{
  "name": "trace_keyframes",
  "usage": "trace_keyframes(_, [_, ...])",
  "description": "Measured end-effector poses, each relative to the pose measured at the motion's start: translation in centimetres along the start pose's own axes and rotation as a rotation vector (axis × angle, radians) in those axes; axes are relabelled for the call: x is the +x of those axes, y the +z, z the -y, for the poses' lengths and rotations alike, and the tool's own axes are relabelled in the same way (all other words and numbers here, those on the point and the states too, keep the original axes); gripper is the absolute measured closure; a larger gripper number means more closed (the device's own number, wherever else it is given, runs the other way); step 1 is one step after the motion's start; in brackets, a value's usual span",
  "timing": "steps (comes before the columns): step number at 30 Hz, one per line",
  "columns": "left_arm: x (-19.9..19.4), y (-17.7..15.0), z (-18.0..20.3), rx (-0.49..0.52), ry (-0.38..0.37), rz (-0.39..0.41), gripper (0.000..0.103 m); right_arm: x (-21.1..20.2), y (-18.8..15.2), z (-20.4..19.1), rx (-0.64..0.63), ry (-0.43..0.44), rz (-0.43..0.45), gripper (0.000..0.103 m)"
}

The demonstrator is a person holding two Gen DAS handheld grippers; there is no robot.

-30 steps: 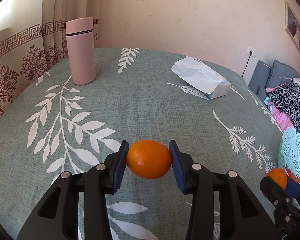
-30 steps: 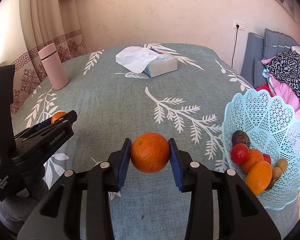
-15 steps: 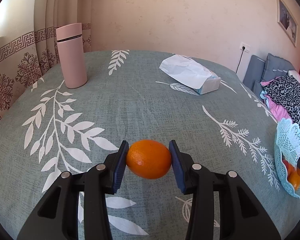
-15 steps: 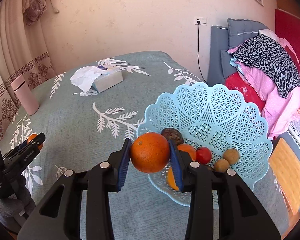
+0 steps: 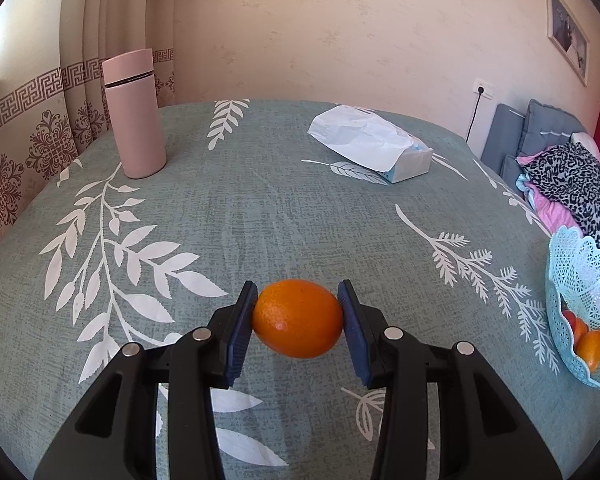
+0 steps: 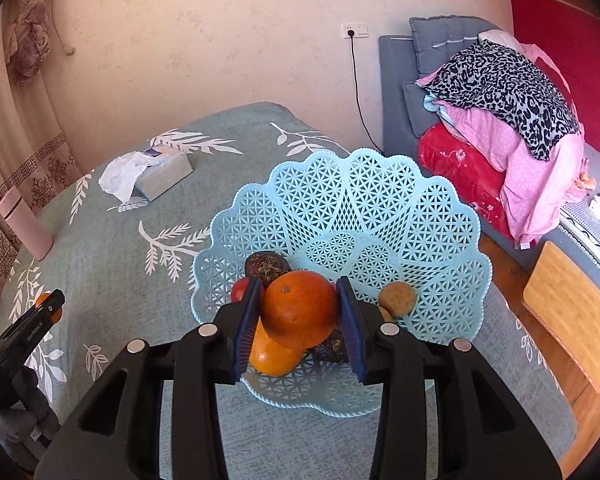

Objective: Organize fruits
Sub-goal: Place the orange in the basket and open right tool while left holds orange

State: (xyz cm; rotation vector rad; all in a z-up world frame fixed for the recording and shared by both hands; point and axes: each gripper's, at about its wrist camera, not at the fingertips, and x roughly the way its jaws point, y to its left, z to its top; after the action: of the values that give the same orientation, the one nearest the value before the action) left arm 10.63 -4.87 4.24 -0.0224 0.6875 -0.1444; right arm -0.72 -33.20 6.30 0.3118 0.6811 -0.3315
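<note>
Here, orange point(image 6: 299, 309) between right fingers point(image 6: 247, 322), above blue basket point(image 6: 420, 216)

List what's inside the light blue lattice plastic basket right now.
Inside the light blue lattice plastic basket: an orange fruit, a red tomato-like fruit, two dark wrinkled fruits, two brown kiwi-like fruits. The right gripper and its orange cover the middle; anything there is hidden.
</note>
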Motion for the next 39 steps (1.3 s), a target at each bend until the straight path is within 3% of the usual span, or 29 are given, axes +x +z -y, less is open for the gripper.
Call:
trace_keyframes(15, [0.0,-0.4,0.9,0.031,-0.013,-0.006,0.061,-1.0,-2.0,4.9,0.109,-0.015,-0.024,0.063])
trace_keyframes(19, [-0.1,-0.6,1.5,0.05,-0.026,-0.004,0.061,-2.1,-2.6,5.5,0.122,-0.006,0.001,0.063])
trace_keyframes(24, [-0.5,-1.1,2.5,0.064,-0.093,-0.016,0.061,-4.0,-3.5,5.8,0.097,-0.022,0.069,0.062])
trace_keyframes(25, [-0.7,-1.2,2.8,0.069,-0.113,-0.018,0.061,-4.2,-3.8,5.8,0.09,-0.028,0.081,0.06])
trace_keyframes(27, [-1.1,-1.4,3.4,0.08,-0.155,-0.025,0.061,-4.7,-4.2,5.8,0.078,-0.035,0.103,0.046])
trace_keyframes(32, [-2.1,-1.8,5.4,0.101,-0.251,-0.045,0.061,-5.1,-4.8,5.5,0.04,-0.035,0.12,0.046])
trace_keyframes(35, [-2.8,-1.9,6.8,0.13,-0.273,-0.046,0.061,-5.3,-5.1,5.5,0.031,-0.025,0.129,0.034])
trace_keyframes(39, [-3.5,-1.9,8.7,0.159,-0.297,-0.053,0.061,-5.4,-5.3,5.6,0.014,-0.021,0.138,0.025])
